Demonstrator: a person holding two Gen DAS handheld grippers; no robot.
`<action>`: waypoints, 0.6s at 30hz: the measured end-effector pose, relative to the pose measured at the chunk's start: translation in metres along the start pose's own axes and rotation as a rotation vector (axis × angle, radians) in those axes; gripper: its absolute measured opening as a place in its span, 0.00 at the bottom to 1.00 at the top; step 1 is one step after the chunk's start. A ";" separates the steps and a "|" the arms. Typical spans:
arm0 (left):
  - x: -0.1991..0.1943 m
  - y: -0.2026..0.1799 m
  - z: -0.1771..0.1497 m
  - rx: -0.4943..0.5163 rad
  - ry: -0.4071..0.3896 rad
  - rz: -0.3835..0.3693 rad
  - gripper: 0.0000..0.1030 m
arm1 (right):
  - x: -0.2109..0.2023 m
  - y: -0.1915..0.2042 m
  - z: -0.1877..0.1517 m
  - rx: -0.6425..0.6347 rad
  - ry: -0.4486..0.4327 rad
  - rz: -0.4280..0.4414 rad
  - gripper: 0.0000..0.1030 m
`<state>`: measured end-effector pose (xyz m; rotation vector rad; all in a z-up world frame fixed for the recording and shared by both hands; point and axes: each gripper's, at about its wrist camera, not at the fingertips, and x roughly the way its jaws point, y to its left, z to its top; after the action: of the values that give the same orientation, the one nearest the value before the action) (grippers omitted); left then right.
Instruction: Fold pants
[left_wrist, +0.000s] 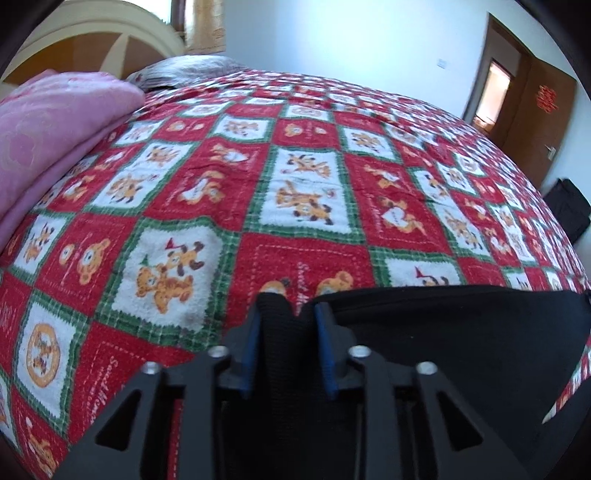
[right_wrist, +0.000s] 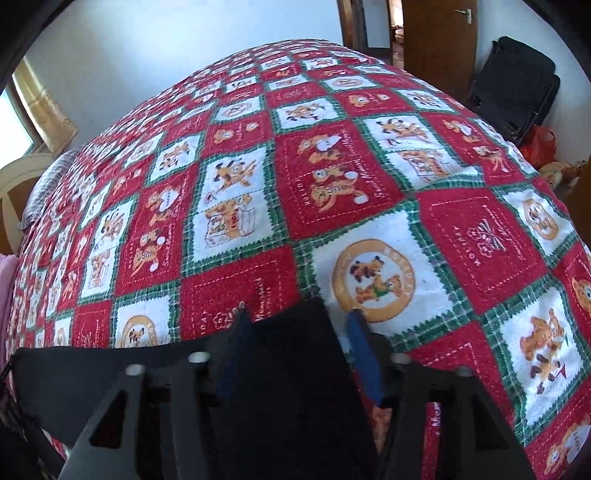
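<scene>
Black pants (left_wrist: 443, 332) lie at the near edge of a bed under a red, white and green bear-print blanket (left_wrist: 306, 192). My left gripper (left_wrist: 290, 308) is shut on a bunched fold at the left end of the pants, pinched between its blue pads. In the right wrist view the same pants (right_wrist: 92, 373) stretch off to the left. One corner of them pokes up between the fingers of my right gripper (right_wrist: 298, 315). Those jaws stand apart, the left pad against the cloth. A sliver of blanket (right_wrist: 258, 184) shows between the cloth and the right pad (right_wrist: 364, 354).
A folded pink quilt (left_wrist: 48, 140) sits at the bed's left, with a grey pillow (left_wrist: 184, 72) and a cream headboard (left_wrist: 92, 33) behind it. A wooden door (left_wrist: 535, 118) stands ajar at the far right. A black bag (right_wrist: 517, 85) and a red bag (right_wrist: 541, 144) lie beyond the bed.
</scene>
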<state>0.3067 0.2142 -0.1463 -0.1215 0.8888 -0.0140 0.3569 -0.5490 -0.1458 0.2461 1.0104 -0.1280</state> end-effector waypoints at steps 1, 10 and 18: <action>-0.001 -0.002 0.000 0.021 -0.002 0.008 0.21 | -0.001 0.002 0.000 -0.010 -0.002 -0.010 0.16; -0.026 0.005 0.003 0.000 -0.061 -0.051 0.20 | -0.050 0.002 -0.007 -0.015 -0.135 -0.017 0.04; -0.048 0.006 0.001 -0.015 -0.113 -0.104 0.19 | -0.115 -0.001 -0.026 -0.039 -0.270 0.017 0.03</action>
<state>0.2771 0.2231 -0.1087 -0.1810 0.7694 -0.0962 0.2745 -0.5434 -0.0616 0.1955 0.7412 -0.1228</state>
